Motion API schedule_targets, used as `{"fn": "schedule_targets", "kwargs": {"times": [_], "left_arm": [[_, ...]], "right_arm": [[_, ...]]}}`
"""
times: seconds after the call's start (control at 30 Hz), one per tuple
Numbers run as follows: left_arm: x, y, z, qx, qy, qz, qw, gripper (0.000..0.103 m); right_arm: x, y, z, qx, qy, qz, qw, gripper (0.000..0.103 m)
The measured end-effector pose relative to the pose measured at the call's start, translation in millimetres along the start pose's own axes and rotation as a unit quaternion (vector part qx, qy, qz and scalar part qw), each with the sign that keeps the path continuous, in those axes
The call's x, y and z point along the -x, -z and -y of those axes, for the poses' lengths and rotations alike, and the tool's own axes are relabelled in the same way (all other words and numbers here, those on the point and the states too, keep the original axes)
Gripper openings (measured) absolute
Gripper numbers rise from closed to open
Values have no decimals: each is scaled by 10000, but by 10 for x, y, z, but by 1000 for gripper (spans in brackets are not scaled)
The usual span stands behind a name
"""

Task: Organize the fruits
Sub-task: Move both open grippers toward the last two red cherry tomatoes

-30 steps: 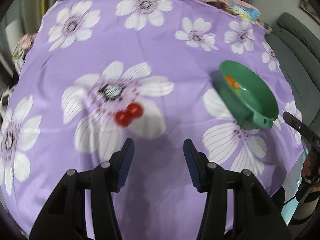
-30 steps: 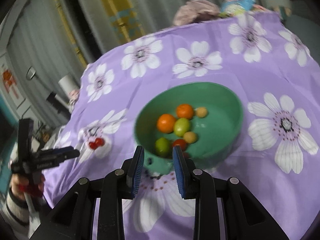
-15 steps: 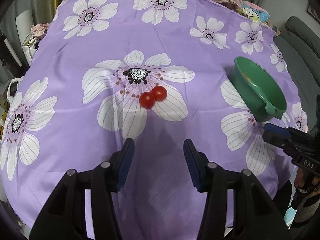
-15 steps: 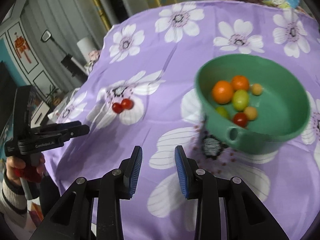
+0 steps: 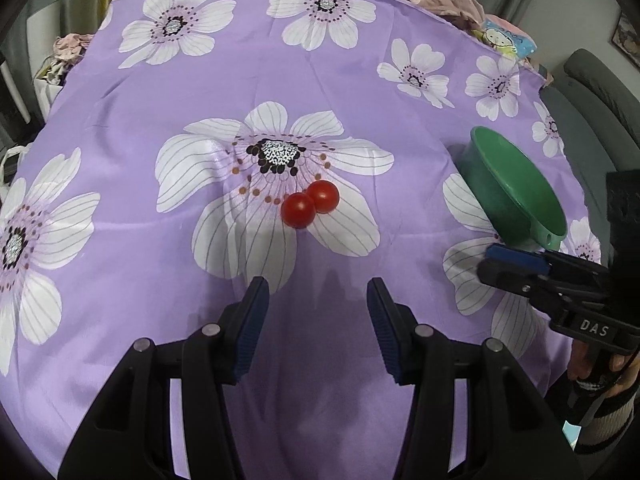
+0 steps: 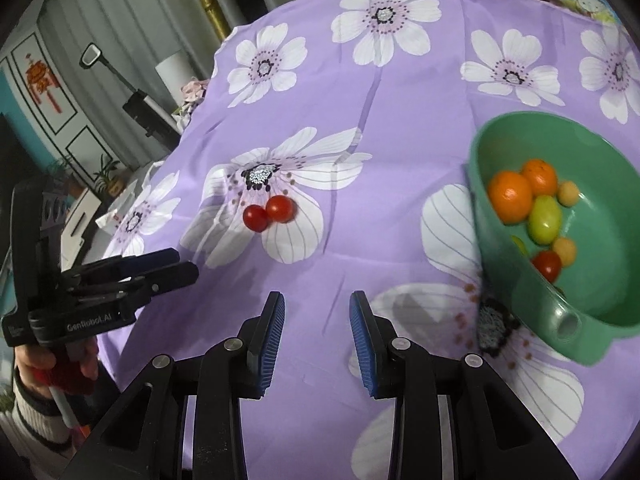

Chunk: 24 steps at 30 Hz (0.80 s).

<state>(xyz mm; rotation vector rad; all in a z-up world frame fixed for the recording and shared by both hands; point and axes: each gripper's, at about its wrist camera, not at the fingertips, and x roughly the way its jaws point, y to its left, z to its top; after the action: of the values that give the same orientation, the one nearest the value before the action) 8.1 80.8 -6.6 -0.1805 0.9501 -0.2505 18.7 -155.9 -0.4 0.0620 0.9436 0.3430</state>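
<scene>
The tabletop [image 5: 360,80] under its purple flowered cloth fills both views, and the green bowl [image 6: 516,148] sits at the right edge of each, already holding oranges, a green fruit, small yellow ones and a red tomato. What is left for me to gather, I judge, are the two red tomatoes [image 5: 310,204], touching each other on the big white flower at the centre of the left view and left of centre in the right view, well apart from the bowl. My left tool [image 5: 316,320] hovers just short of them, its jaws standing moderately apart with nothing between them; it seems best placed to take one. My right tool [image 6: 316,332] shows a narrower gap, also empty, over bare cloth at the bottom of its view, near the bowl. To do this well I would take the nearer tomato alone, coming down so one pad slips between the pair without nudging the other into a roll, and squeeze gently, since ripe skin may split. The cloth is loose, so I would avoid pinching fabric.
</scene>
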Motion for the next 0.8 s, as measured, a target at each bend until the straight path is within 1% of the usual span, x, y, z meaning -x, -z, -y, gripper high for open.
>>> {"fn": "schedule_targets", "kwargs": {"times": [0.33,0.43,0.63,0.8], "left_arm": [[-197,-141,-80,-184,181,-151,9996,49],[-286,-226,-92,-258,256,-270,9990,49],[-431,-357,-108,-427,203,-353,9983,48],[-579,-432,-120,-553,123,-459,9973,42]], "right_arm": [[-265,-233,-103,33,-49,-113,9999,34],[-335,-303,-111,16,-71,-141,9999,34],[-548,-442,-122,-56,-196,-279,9994,34],[-733,-565,-142,-99,-376,-402,9984,34]]}}
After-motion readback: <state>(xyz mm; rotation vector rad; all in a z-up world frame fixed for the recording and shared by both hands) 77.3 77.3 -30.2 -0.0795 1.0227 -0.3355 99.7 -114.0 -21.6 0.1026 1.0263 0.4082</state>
